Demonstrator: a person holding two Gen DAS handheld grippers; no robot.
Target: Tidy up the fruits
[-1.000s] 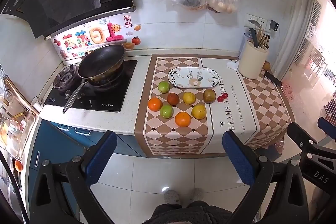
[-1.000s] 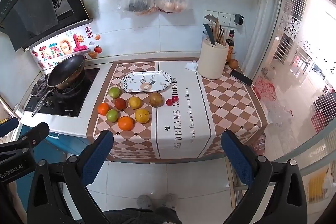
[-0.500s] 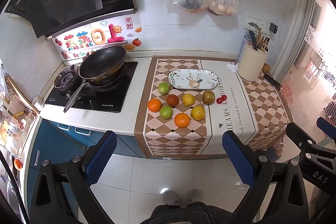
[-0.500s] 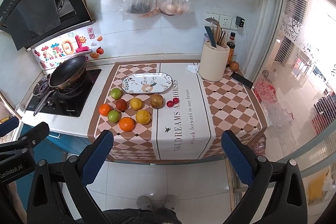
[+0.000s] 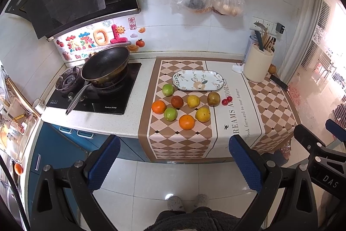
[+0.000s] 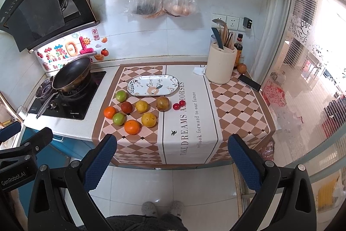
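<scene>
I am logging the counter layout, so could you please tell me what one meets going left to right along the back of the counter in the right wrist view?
Frying pan → patterned plate → crumpled tissue → utensil holder → black phone.

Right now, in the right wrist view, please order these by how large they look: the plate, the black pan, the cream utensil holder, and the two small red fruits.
1. black pan and plate: alike, not ranked.
2. cream utensil holder.
3. two small red fruits, clearly smallest.
</scene>
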